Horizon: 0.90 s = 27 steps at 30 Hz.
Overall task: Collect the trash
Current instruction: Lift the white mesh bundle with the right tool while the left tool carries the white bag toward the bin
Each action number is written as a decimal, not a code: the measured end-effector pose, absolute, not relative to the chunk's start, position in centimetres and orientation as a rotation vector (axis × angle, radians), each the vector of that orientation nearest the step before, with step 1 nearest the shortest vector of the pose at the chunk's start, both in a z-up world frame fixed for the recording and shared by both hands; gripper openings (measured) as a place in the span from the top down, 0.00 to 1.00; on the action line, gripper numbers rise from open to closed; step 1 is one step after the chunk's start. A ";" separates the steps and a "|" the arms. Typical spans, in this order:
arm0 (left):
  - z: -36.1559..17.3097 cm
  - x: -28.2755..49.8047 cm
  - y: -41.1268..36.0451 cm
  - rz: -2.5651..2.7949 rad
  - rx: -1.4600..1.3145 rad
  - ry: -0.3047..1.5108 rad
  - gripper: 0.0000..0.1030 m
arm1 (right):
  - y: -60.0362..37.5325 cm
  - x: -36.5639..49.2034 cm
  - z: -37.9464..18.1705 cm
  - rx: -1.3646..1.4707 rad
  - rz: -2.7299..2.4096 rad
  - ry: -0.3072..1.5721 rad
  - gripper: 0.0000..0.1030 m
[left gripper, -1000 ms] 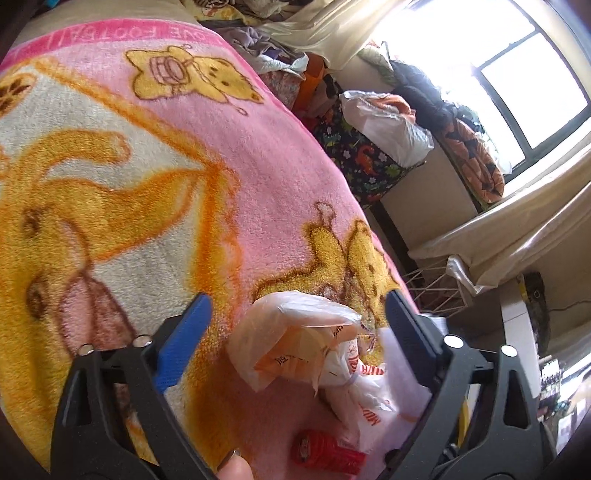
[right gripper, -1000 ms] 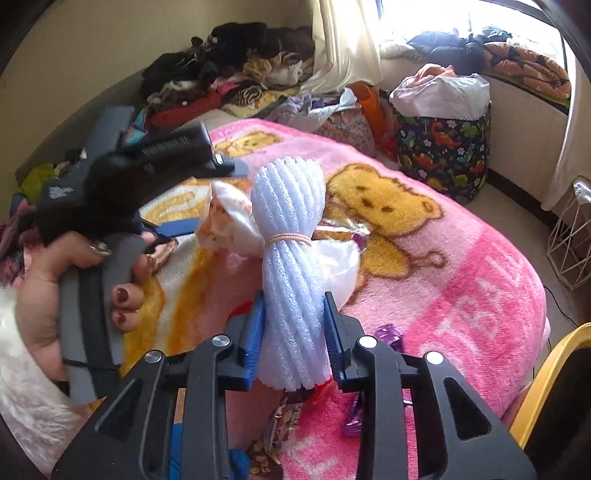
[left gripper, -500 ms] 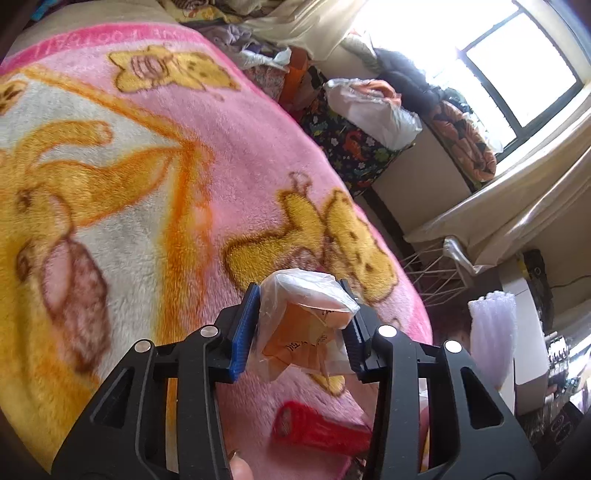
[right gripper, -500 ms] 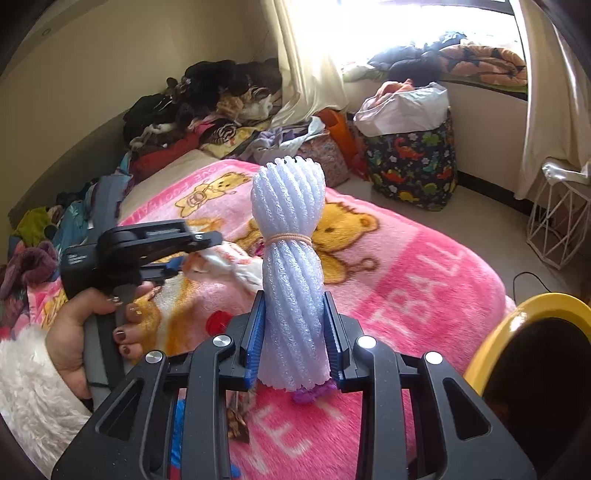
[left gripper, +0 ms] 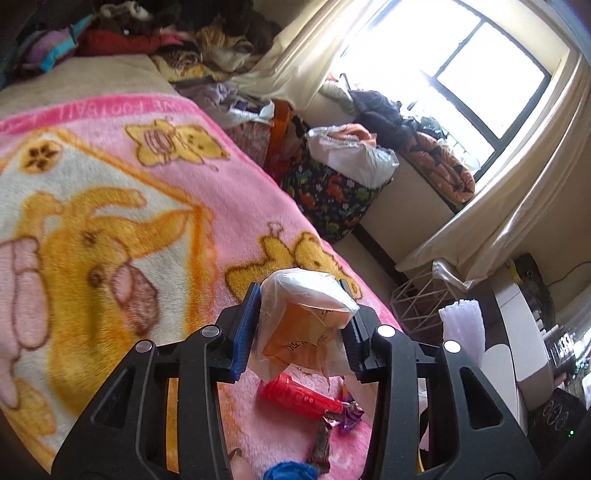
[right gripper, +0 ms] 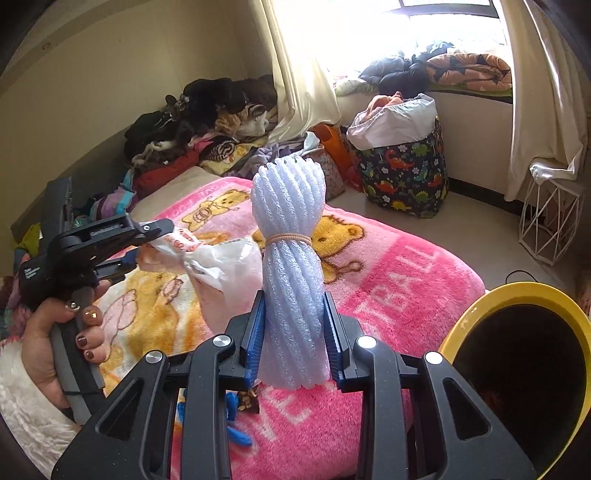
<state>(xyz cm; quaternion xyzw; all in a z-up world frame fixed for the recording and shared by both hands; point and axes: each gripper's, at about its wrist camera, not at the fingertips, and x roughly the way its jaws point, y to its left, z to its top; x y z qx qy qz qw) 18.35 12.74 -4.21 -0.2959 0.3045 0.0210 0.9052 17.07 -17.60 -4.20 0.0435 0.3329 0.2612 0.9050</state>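
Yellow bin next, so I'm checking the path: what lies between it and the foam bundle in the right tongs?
In the right wrist view, only pink blanket shows between the foam bundle and the yellow bin.

Bright daylight floods through the window (right gripper: 443,26) with cream curtains (right gripper: 303,74); beige walls (right gripper: 110,74), pale floor (right gripper: 480,229), a bed under a pink blanket (right gripper: 388,266) (cartoon bears).

Black tongs (left gripper: 301,325), blue pads (left gripper: 243,332)
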 end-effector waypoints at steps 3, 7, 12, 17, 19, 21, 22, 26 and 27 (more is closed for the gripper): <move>-3.3 17.2 12.6 0.061 -0.596 0.603 0.68 | -18.2 16.4 -3.8 0.093 0.542 0.682 0.73; -2.4 15.6 12.1 0.070 -0.588 0.577 0.68 | -18.9 15.6 -3.3 0.098 0.542 0.672 0.73; -1.7 14.5 11.4 0.062 -0.563 0.563 0.68 | -19.6 14.5 -3.0 0.101 0.536 0.666 0.73; -1.3 13.7 10.6 0.043 -0.559 0.552 0.68 | -20.6 14.0 -2.7 0.104 0.526 0.664 0.73; -1.1 13.5 10.3 0.038 -0.557 0.550 0.68 | -20.6 13.7 -2.6 0.103 0.522 0.665 0.73; -1.0 13.4 9.9 0.031 -0.551 0.550 0.68 | -21.0 13.4 -2.6 0.105 0.517 0.664 0.73; -1.0 13.4 9.6 0.028 -0.547 0.551 0.68 | -21.2 13.3 -2.6 0.108 0.514 0.664 0.73; -1.1 13.4 8.7 0.009 -0.538 0.564 0.68 | -21.8 12.9 -2.8 0.115 0.502 0.666 0.73; -1.2 13.4 8.4 0.004 -0.533 0.566 0.68 | -22.0 12.8 -2.8 0.114 0.498 0.666 0.73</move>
